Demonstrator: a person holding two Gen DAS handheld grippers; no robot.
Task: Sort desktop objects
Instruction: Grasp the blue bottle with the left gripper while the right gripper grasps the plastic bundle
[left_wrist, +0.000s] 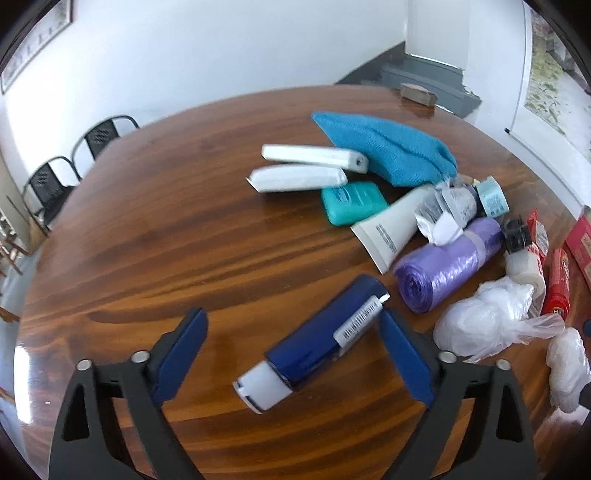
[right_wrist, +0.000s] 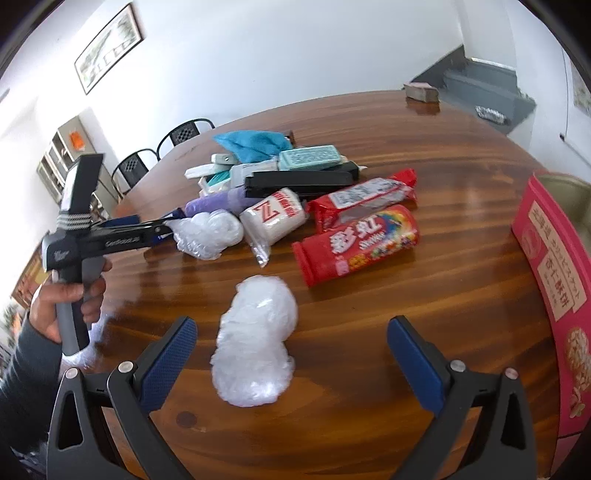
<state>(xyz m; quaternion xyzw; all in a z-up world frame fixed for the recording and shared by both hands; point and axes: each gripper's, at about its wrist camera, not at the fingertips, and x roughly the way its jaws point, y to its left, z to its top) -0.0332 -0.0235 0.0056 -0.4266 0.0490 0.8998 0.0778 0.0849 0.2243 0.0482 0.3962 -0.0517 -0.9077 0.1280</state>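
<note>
Between the spread fingers of the left gripper (left_wrist: 293, 354) one dark blue bottle (left_wrist: 325, 341) with a white cap lies on the wooden table (left_wrist: 166, 229); its barcode end sits close against the right-hand pad, though contact cannot be told, and the other pad stands well clear. Ahead of that gripper and to its right the pile holds two white oblong cases (left_wrist: 314, 155), one teal cloth (left_wrist: 388, 147), one teal soap bar (left_wrist: 352, 202), one white tube (left_wrist: 391, 229) and one purple bag roll (left_wrist: 443, 266). Between the wide-open fingers of the right gripper (right_wrist: 291, 356), touched by neither, lies one clear crumpled plastic wad (right_wrist: 255, 343); a second wad (right_wrist: 207, 230) lies farther ahead to the left. Ahead stand one red candy canister (right_wrist: 358, 243), one red snack packet (right_wrist: 364, 199) and one black stapler (right_wrist: 299, 182), with one pink box (right_wrist: 550, 251) at the right. A hand (right_wrist: 62, 299) grips the left gripper's handle.
</note>
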